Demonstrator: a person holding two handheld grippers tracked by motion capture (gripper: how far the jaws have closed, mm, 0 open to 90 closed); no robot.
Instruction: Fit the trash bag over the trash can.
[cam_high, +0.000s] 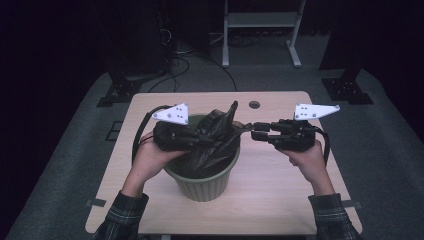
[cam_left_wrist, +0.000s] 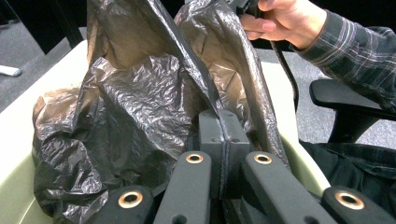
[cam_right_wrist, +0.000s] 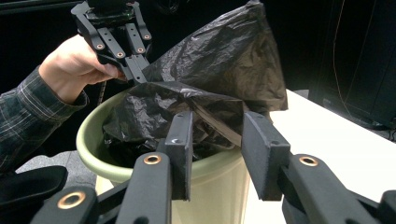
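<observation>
Centrally on the pale worktop (cam_high: 280, 190), a green bin (cam_high: 202, 182) is standing with a crumpled black bag (cam_high: 215, 137) bunching up out of its mouth. The left gripper (cam_left_wrist: 223, 135) is reaching over the bin's left rim, its jaws clamped together on a fold of the bag. The right gripper (cam_right_wrist: 215, 140) is hovering at the bin's right rim, jaws apart around the bag's edge.
</observation>
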